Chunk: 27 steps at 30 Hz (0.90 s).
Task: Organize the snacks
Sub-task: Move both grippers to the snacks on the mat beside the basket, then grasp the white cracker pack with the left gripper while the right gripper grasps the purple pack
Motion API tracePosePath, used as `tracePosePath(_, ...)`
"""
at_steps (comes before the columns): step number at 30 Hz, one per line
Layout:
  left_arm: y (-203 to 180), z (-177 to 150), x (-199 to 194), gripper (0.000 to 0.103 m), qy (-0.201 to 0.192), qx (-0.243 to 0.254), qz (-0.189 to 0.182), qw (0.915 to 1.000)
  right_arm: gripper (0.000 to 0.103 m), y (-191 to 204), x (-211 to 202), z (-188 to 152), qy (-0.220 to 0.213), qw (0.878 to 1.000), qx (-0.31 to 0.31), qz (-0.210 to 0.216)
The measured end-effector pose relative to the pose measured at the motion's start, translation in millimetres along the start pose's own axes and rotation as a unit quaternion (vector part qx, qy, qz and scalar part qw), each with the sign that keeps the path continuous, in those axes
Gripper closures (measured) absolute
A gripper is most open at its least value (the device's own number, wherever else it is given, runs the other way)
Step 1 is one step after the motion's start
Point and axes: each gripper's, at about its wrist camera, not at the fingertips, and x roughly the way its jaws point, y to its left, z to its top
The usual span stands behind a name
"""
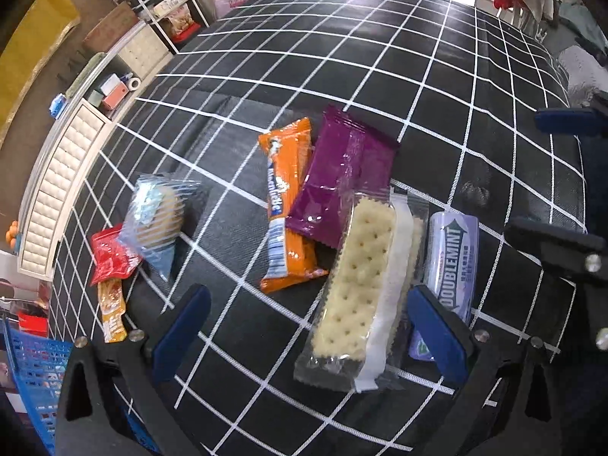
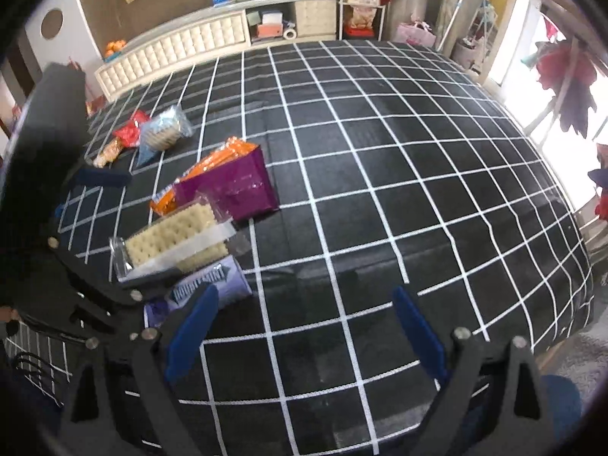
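Snacks lie on a black bed cover with a white grid [image 1: 380, 76]. A clear cracker pack [image 1: 361, 285] lies between the open fingers of my left gripper [image 1: 307, 326]. Beside it are a purple wrapper [image 1: 342, 174], an orange packet [image 1: 285, 205] and a lilac Doublemint pack [image 1: 452, 258]. Further left are a blue-wrapped biscuit pack [image 1: 155, 216], a red sachet [image 1: 110, 254] and a small orange sachet [image 1: 112, 315]. My right gripper [image 2: 304, 326] is open and empty over bare cover, right of the Doublemint pack [image 2: 212, 288] and crackers [image 2: 174, 235].
A blue plastic basket [image 1: 34, 372] stands at the lower left of the left wrist view. A white padded headboard with shelves [image 2: 182, 45] runs along the bed's far side. The right gripper also shows at the right edge of the left wrist view [image 1: 570, 190].
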Motion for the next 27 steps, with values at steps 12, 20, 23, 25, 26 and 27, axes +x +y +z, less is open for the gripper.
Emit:
tracePosePath(12,-25,4,1,0.032,0.026,0.009,-0.028,0.9992,0.008,-7,16,-4,0.022,1.000,0.021,0.007)
tracePosePath(20,-38,-5,-11,0.062,0.013,0.005,-0.044,0.9989,0.008,-19,9,-4,0.013,0.998,0.069,0.009)
tracePosePath(23,-39,-14,-17,0.062,0.003,-0.012,-0.043,0.9990,0.008,-17,5,-2,0.010,0.998,0.067,0.012)
tracePosePath(25,-35,-21,-28,0.062,-0.015,-0.034,-0.050,0.9981,0.008,-14,2,-1,0.008,0.998,0.064,0.017)
tracePosePath(26,-33,-24,-34,0.062,-0.025,-0.044,-0.054,0.9973,0.008,-11,1,1,0.007,0.998,0.063,0.020)
tracePosePath(27,-29,-27,-42,0.062,-0.040,-0.057,-0.059,0.9958,0.008,-8,0,3,0.007,0.998,0.063,0.025)
